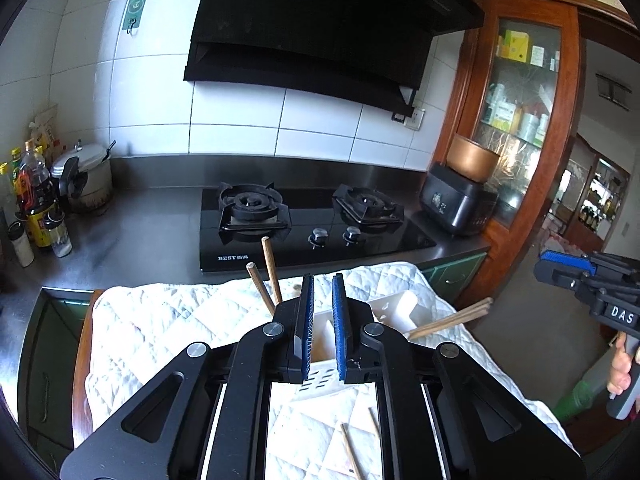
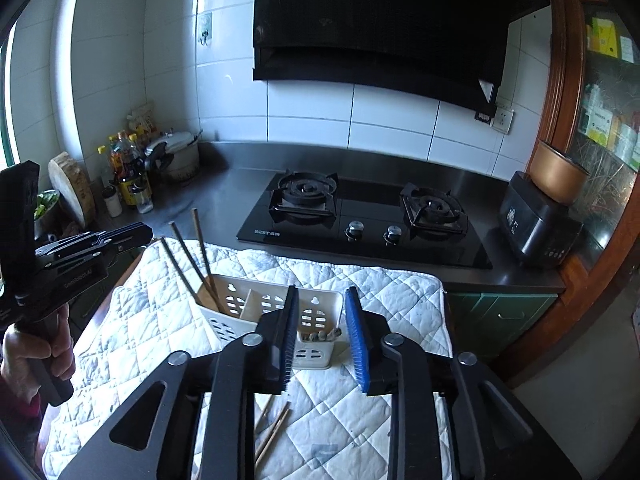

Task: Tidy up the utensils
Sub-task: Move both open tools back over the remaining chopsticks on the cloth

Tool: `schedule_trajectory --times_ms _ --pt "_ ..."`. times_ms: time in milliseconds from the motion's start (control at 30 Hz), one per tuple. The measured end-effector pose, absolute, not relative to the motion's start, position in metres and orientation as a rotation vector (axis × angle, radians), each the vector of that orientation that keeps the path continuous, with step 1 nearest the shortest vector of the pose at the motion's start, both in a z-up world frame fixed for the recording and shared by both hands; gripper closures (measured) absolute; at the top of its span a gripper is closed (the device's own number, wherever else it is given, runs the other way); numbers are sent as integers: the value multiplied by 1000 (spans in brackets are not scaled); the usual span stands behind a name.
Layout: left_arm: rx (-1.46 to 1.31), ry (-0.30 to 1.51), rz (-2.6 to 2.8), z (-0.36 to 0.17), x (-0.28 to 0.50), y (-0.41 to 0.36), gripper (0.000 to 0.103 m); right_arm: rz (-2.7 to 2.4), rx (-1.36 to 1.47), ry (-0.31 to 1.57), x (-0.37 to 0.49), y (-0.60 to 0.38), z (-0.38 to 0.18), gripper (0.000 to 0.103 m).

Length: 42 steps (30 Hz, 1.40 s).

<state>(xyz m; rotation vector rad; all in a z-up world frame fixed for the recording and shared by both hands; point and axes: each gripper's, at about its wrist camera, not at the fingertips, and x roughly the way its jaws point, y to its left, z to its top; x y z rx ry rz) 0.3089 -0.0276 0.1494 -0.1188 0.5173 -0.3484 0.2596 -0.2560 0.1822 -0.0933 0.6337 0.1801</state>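
A white slotted utensil holder (image 2: 276, 316) stands on a white quilted cloth (image 2: 360, 280). Several wooden chopsticks (image 2: 192, 256) lean out of its left compartment; small utensil ends (image 2: 324, 335) show in its right one. Loose chopsticks (image 2: 274, 426) lie on the cloth before it. My right gripper (image 2: 322, 336) is open and empty, just in front of the holder. My left gripper (image 1: 322, 328) hovers over the holder (image 1: 394, 312), jaws slightly apart and empty; it also shows in the right wrist view (image 2: 136, 234). Chopsticks (image 1: 266, 276) stick up beside it, and loose ones (image 1: 352, 452) lie below.
A black two-burner gas hob (image 2: 360, 220) sits on the steel counter (image 2: 224, 188) behind the cloth. Bottles (image 2: 128, 176) and a pressure cooker (image 2: 176, 156) stand at the back left, a black cooker (image 2: 536, 220) at the right. A wooden cabinet (image 1: 520, 120) rises on the right.
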Motion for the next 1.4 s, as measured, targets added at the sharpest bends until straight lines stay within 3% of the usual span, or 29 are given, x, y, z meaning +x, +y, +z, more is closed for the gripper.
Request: schedule_trajectory --times_ms 100,200,533,733,800,900,1400 --pt "-111 485 -355 159 284 -22 89 198 -89 620 231 -253 180 68" --pt "-115 451 -355 164 255 -16 65 224 -79 624 203 -249 170 66" --pt "-63 431 -384 143 163 -9 61 245 -60 691 123 -225 76 65" --pt "-72 432 -344 113 120 2 59 228 33 798 97 -215 -1 78" --pt "-77 432 -324 103 110 5 47 205 64 826 92 -214 -23 81" --pt "-83 441 -305 89 97 9 47 204 140 864 86 -212 -50 87" --pt "-156 551 -215 33 83 40 47 168 200 916 98 -198 -82 95"
